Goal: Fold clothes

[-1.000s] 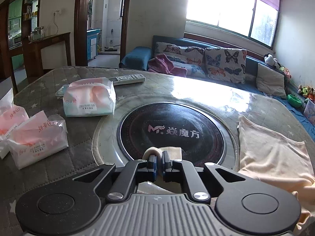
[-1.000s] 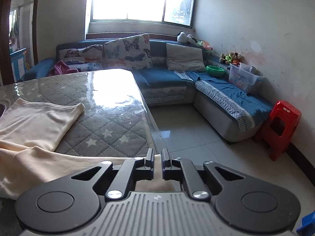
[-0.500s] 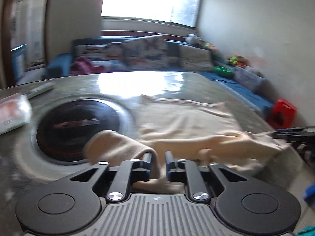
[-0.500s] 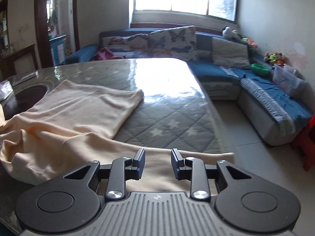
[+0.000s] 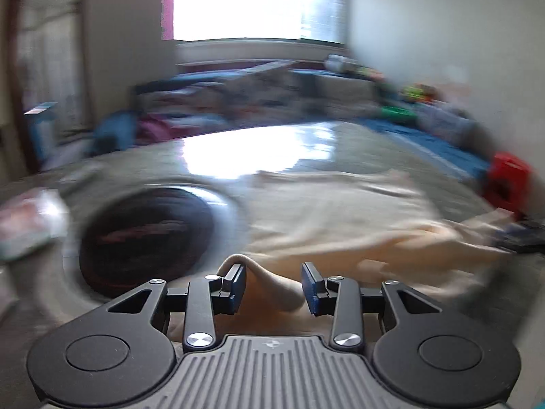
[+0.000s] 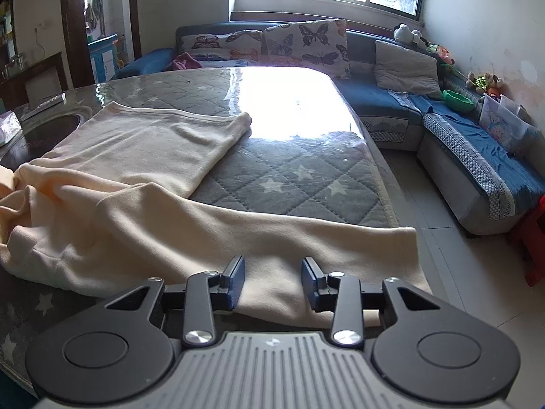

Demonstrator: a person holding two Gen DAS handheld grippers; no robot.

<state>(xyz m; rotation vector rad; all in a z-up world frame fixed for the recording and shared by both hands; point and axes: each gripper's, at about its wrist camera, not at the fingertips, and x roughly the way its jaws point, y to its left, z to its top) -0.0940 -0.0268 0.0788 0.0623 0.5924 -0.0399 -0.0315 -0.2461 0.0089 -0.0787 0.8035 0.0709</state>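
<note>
Count of things in view
One cream garment, one counter, two butterfly cushions, one grey pillow, one green bowl, two open tools.

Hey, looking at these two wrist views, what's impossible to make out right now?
- Left wrist view: motion blur smears the packet at the left edge and the sofa clutter.
- Left wrist view: the cream garment runs under the left tool, hiding its near edge.
- Right wrist view: the garment's left end is cut off by the frame.
</note>
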